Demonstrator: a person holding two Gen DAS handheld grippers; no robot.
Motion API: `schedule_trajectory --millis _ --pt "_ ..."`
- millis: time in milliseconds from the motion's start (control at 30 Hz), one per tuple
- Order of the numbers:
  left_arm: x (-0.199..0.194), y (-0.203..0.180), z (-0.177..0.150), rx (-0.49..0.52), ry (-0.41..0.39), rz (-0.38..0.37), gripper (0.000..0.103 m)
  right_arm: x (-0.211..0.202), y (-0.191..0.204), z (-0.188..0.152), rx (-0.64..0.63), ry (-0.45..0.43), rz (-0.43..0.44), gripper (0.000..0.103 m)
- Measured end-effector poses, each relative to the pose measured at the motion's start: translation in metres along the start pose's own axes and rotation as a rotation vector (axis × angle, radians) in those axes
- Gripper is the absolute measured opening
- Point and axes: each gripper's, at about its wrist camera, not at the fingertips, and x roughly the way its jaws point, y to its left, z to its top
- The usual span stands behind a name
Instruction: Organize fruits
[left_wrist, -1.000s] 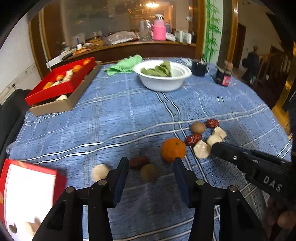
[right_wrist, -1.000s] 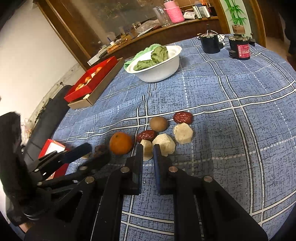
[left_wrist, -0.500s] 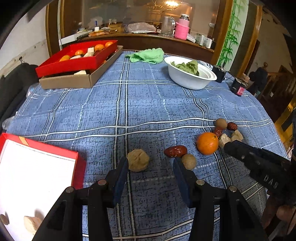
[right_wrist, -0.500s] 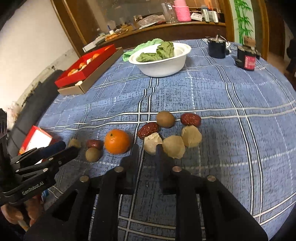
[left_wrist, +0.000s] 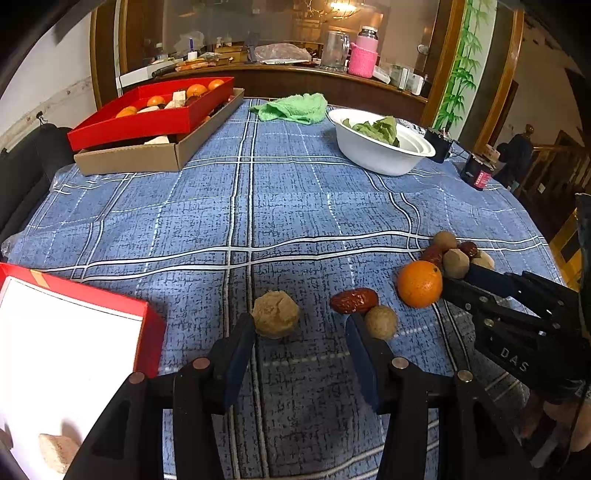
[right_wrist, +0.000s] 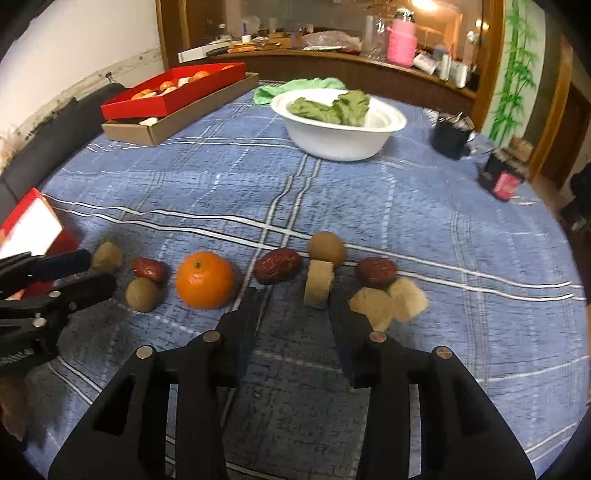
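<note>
Loose fruit lies in a row on the blue checked cloth. In the right wrist view my right gripper (right_wrist: 295, 315) has its jaws opening, with nothing between them. A tan cut chunk (right_wrist: 319, 282) stands just past its tips, between an orange (right_wrist: 205, 280) and red date (right_wrist: 277, 266) on the left and pale lumps (right_wrist: 371, 304) on the right. In the left wrist view my left gripper (left_wrist: 299, 343) is open and empty. A tan lumpy ball (left_wrist: 275, 314) sits by its left fingertip; a date (left_wrist: 354, 300) and a brown round fruit (left_wrist: 381, 322) sit by the right one.
A red box with a white inside (left_wrist: 74, 332) lies at the near left and holds one pale piece (left_wrist: 55, 452). At the far left are a cardboard tray (left_wrist: 147, 157) and a red box of fruit (left_wrist: 147, 114). A white bowl of leaves (left_wrist: 380, 155), a green cloth (left_wrist: 293, 107) and dark jars (right_wrist: 452, 138) stand at the back.
The right jaws went from shut to parted while that gripper rolled and shifted along the fruit row. The left gripper swung left from the date and brown fruit toward the tan ball.
</note>
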Motion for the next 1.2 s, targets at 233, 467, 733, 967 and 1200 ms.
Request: schedule_trajectory --millis 233,467,733,967,1200 --pt "0.013 -0.005 -0.001 0.049 0.002 0.075 0.045 -0.002 -0.006 -0.003 0.053 -0.011 0.035 0.027" --pt "0.017 0.001 0.004 -0.006 -0.008 0.096 0.030 -0.003 -0.006 -0.004 0.066 -0.018 0.060 0.027" --pt "0.005 -0.002 0.001 -0.010 -0.017 0.102 0.028 -0.003 -0.004 -0.004 0.060 -0.009 0.045 0.013" --pt "-0.035 -0.016 -0.022 0.011 -0.052 0.086 0.028 -0.040 -0.006 -0.028 0.101 -0.033 0.050 0.013" --pt "-0.058 -0.017 -0.046 -0.002 -0.067 0.067 0.028 -0.086 -0.001 -0.048 0.126 -0.099 0.017 0.013"
